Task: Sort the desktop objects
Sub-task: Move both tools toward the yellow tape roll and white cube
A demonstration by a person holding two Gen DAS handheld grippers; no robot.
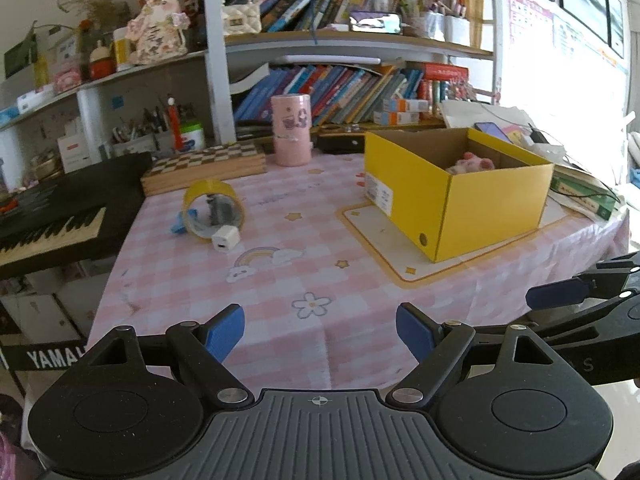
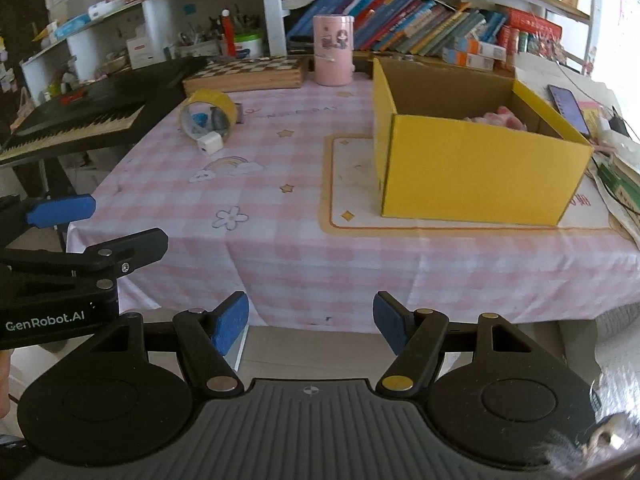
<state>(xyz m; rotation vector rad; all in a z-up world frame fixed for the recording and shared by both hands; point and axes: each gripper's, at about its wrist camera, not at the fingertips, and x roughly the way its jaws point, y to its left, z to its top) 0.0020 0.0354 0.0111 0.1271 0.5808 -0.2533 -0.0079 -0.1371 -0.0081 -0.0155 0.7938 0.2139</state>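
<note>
A yellow tape roll (image 1: 214,208) stands on edge at the table's left, with a white charger cube (image 1: 225,239) in front of it and a blue item (image 1: 180,225) beside it. A dark object shows through the roll. An open yellow box (image 1: 456,188) at the right holds a pink plush toy (image 1: 472,162). In the right wrist view I see the roll (image 2: 209,114), the cube (image 2: 210,143), the box (image 2: 472,156) and the toy (image 2: 504,118). My left gripper (image 1: 320,334) and right gripper (image 2: 311,322) are open and empty at the table's near edge.
A pink cylinder tin (image 1: 291,130) and a chessboard box (image 1: 204,166) stand at the back. A black keyboard (image 1: 56,216) lies left of the table. Bookshelves (image 1: 340,88) rise behind. A phone (image 2: 568,106), cables and books lie right of the box.
</note>
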